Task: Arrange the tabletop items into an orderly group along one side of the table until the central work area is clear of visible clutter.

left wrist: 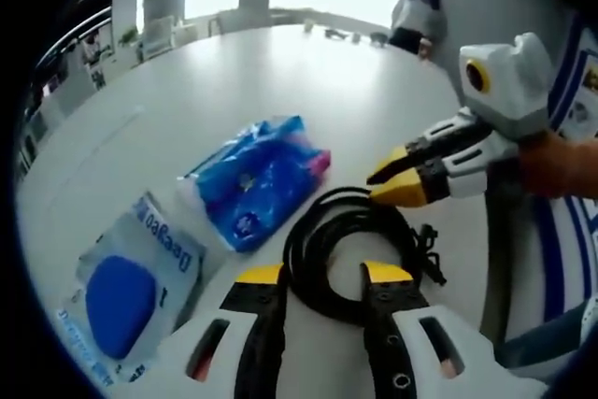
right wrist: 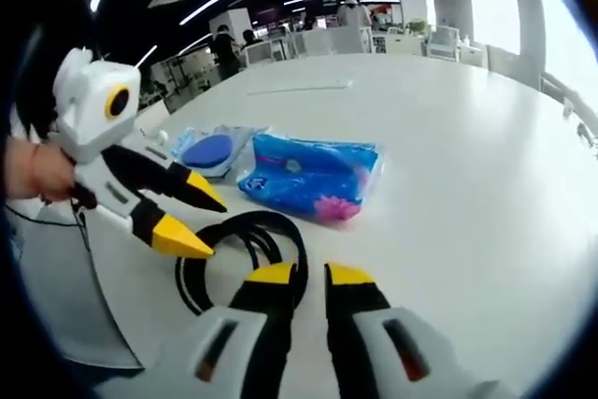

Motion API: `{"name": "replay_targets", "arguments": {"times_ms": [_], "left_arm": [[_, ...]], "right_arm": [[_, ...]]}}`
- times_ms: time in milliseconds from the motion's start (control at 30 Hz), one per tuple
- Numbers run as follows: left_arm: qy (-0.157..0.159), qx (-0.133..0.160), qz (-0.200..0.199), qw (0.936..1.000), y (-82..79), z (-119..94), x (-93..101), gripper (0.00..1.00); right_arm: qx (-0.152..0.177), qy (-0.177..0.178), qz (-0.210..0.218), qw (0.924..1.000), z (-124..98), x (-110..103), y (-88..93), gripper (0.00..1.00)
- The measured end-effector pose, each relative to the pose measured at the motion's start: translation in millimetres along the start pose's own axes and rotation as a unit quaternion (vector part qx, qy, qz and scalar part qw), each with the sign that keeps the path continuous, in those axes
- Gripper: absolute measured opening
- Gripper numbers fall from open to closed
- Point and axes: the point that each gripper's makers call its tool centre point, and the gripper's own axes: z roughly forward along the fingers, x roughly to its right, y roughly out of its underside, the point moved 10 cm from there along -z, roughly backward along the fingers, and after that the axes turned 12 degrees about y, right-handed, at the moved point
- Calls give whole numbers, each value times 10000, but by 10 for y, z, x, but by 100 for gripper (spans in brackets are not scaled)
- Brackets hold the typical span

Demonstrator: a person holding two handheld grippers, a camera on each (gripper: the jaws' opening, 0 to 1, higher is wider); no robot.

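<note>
Tidying the white table (left wrist: 392, 109): three things bunched near the edge

Blue packet (left wrist: 257, 179) lies flat, long axis slanting toward the far side, beside the clear pouch with the blue pad (left wrist: 126, 292). Black coiled cable (left wrist: 350, 249) sits nearest me; left gripper (left wrist: 322, 273) spread apart, straddling the coil, probably to grab it. Right gripper (right wrist: 308, 275) nearly closed on the loop's rim, can't tell if it's pinching.

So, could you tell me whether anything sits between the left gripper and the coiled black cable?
Nothing visible does. The left gripper already has its jaws open astride the near side of the coiled black cable. The right gripper reaches the coil's far edge, and the blue plastic packet lies beside it, out of the way.
</note>
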Motion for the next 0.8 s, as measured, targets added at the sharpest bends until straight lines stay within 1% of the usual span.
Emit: {"name": "replay_targets", "arguments": {"times_ms": [200,233,500,600,667,733,800], "left_arm": [[35,66,-41,10000,3,-26,0,32],[49,92,-48,9999,2,-35,2,32],[99,217,-65,9997,0,-92,3,39],[92,239,-68,9996,2,-109,5,41],[94,275,-61,9996,-1,-127,8,43],[87,304,-52,9995,-1,-141,2,46],[80,311,-53,9995,0,-158,-3,47]], "right_arm": [[88,8,2,10000,-24,1,-39,18],[140,-42,31,9999,-20,-4,-51,20],[136,-70,-9,9999,-24,-45,-85,37],[146,-72,-27,9999,-29,-58,-99,40],[213,-59,-26,9998,-35,-68,-120,45],[170,-67,-17,9998,-40,-78,-127,47],[196,-42,-33,9998,-37,-77,-141,51]]}}
